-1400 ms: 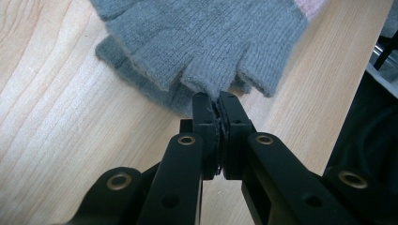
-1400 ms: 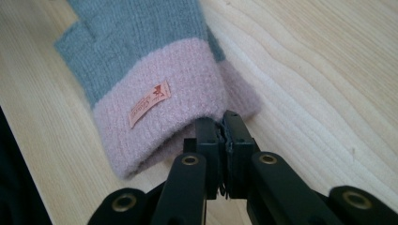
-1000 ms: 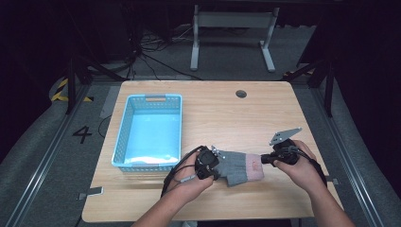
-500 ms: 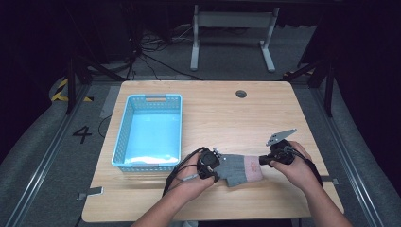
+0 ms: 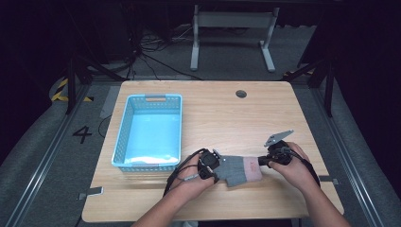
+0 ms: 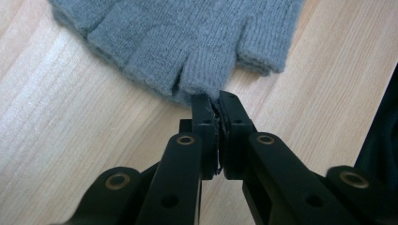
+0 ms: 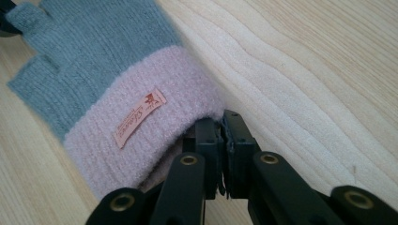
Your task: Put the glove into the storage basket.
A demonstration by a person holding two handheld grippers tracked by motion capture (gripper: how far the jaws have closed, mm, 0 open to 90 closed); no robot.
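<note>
From up top, my own hands cover most of both tools, so I can't make out the jaws of my left gripper (image 5: 211,166) or my right gripper (image 5: 270,158) there. In the left gripper view the glove (image 6: 187,42) runs off the top edge, and the fingertip edge it pinches disappears between the jaws. In the right gripper view the pink cuff (image 7: 141,140) dips behind the jaws, so I can't tell if they still pinch it. The little label (image 7: 140,118) has lettering too small to read.
</note>
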